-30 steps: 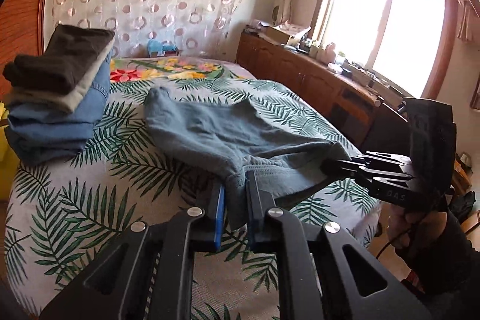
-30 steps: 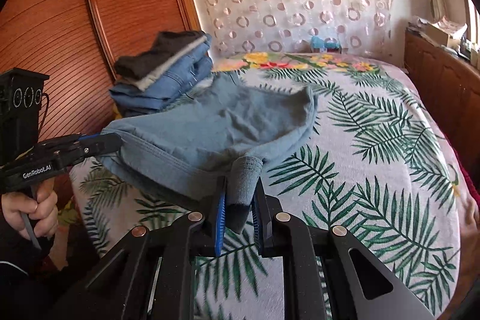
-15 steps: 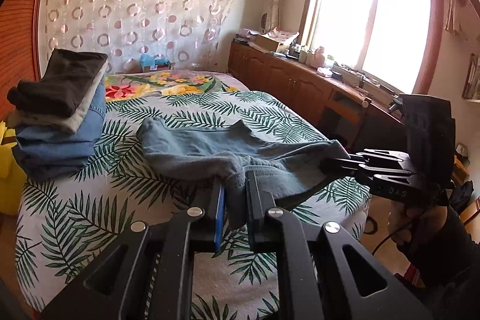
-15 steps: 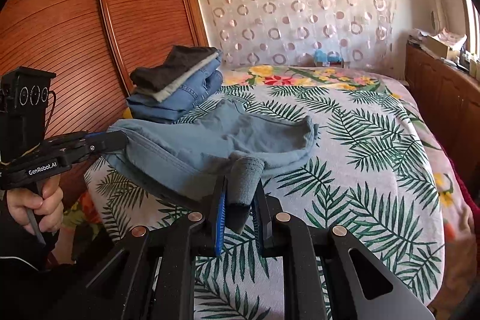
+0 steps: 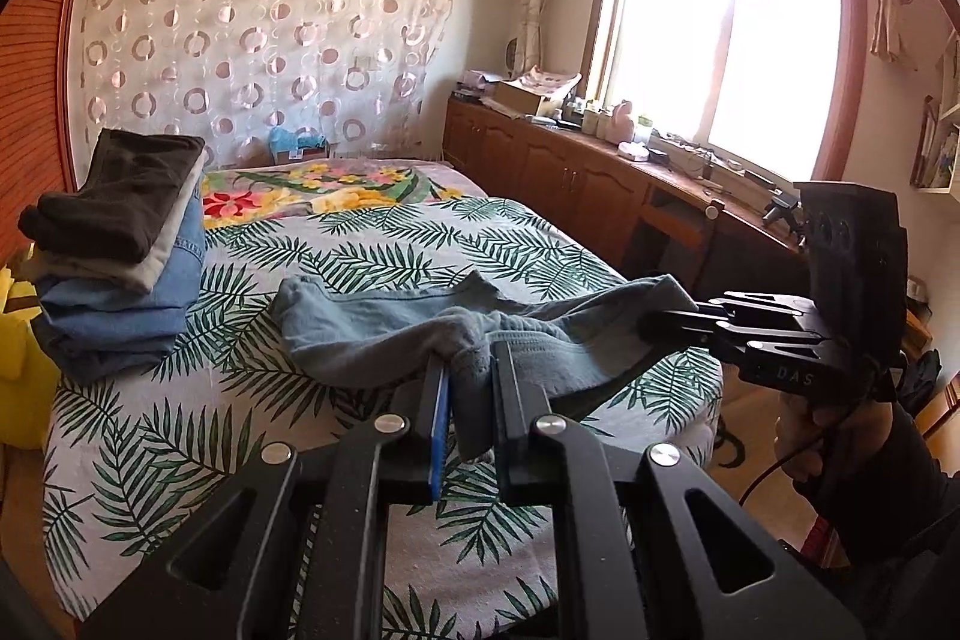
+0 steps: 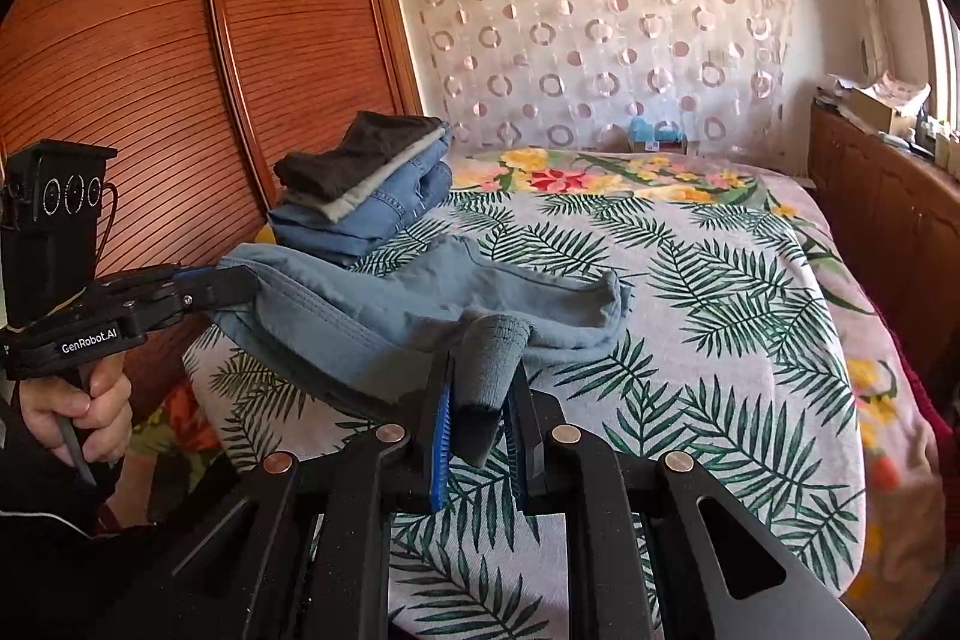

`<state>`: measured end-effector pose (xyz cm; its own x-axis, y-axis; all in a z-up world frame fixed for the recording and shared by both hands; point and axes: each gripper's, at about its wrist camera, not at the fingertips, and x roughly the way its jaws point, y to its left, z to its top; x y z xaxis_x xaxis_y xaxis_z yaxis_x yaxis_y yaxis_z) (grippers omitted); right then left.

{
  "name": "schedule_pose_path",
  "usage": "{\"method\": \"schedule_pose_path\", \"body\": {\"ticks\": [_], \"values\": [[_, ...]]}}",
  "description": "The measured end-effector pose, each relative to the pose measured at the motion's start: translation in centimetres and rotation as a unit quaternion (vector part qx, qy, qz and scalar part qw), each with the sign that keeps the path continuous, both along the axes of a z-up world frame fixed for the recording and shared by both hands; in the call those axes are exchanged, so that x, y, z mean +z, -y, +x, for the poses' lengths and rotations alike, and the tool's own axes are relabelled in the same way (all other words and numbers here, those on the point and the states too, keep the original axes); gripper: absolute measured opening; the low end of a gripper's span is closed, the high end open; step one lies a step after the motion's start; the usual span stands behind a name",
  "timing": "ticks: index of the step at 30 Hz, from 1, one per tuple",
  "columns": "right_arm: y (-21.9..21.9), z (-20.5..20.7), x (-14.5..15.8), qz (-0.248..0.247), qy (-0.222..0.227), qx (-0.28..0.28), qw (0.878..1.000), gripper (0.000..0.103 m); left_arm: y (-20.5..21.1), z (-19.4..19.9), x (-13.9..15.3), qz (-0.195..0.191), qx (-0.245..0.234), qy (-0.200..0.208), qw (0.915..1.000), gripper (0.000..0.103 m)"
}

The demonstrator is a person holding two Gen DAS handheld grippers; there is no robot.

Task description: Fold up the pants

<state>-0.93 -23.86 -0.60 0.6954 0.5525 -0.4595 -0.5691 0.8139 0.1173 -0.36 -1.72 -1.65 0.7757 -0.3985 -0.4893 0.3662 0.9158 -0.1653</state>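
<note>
In the left wrist view, a stack of folded clothes (image 5: 114, 256) is sitting at the left edge of the frame on the leaf-print bed (image 5: 360, 250). Right of it the blue-grey pants (image 5: 384, 334) are stretching across the middle of the frame, their long axis running left to right, partly lifted off the cover. At lower centre the left gripper (image 5: 471, 388) is pinching a bunched edge of the cloth between pressed-together pads. Further right, the right gripper (image 5: 672, 319) is clamping the other near corner, with the person's hand (image 5: 810, 436) gripping its handle below. The body of the pants is lying ahead of both tongs, toward the top of the frame, and neither is nearer, so any fold will probably be carrying this held edge forward over the far part
</note>
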Motion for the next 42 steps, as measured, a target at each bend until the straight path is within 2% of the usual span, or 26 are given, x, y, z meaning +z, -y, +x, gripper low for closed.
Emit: {"method": "schedule_pose_path", "body": {"ticks": [6, 12, 18, 26, 42], "values": [[0.0, -0.6, 0.3, 0.005, 0.012, 0.006, 1.0, 0.015, 0.6, -0.4, 1.1, 0.009, -0.009, 0.009, 0.9999, 0.013], [-0.2, -0.6, 0.4, -0.013, 0.019, 0.014, 1.0, 0.015, 1.3, -0.8, 1.4, 0.016, -0.019, 0.009, 0.9996, 0.013], [0.1, -0.2, -0.7, -0.006, 0.006, 0.01, 1.0, 0.015, 1.4, -0.4, 0.4, 0.021, -0.023, -0.004, 0.9995, 0.013], [-0.9, 2.6, -2.0, -0.019, -0.014, -0.001, 1.0, 0.015, 0.5, 2.1, -2.9, 0.021, -0.003, -0.043, 0.9989, 0.013], [-4.6, 8.9, -1.9, -0.028, -0.028, -0.007, 0.999, 0.015, -0.3, 6.6, -3.1, 0.035, 0.029, -0.03, 0.9985, 0.013]]}}
